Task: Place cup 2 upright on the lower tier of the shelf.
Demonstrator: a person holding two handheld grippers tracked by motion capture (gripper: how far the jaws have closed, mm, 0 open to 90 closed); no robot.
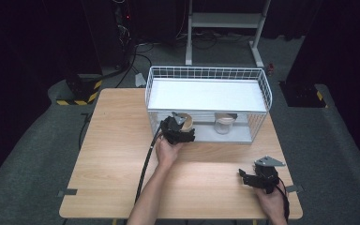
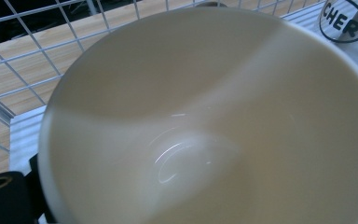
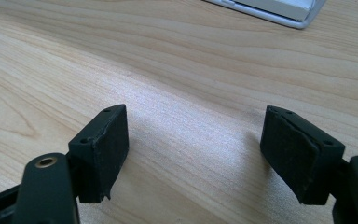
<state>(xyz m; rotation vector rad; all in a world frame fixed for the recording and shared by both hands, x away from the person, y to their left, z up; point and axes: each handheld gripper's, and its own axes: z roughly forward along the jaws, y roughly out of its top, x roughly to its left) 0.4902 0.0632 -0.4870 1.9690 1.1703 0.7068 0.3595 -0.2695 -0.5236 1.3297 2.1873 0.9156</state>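
Inside the wire rack [image 1: 262, 89], left tongs [image 1: 183, 125] grasping cup [image 2: 205, 116] beside jar [image 1: 225, 123]; right tongs [image 3: 193, 154] released.

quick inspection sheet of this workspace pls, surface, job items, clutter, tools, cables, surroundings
surface: light wooden table, bare apart from the rack.
job's things: cream ceramic bowl at the left tool, on the lower level of the white wire shelf rack; clear glass jar with black lettering to its right on the same level.
clutter: nothing seen.
grippers: left tool at the bowl's rim, grip cannot be told; right tool open over bare wood, holding nothing.
cables: black cable trails from the left tool along the forearm; more cables on the floor behind.
surroundings: grey carpet floor, white metal stand, black-and-yellow striped bases.
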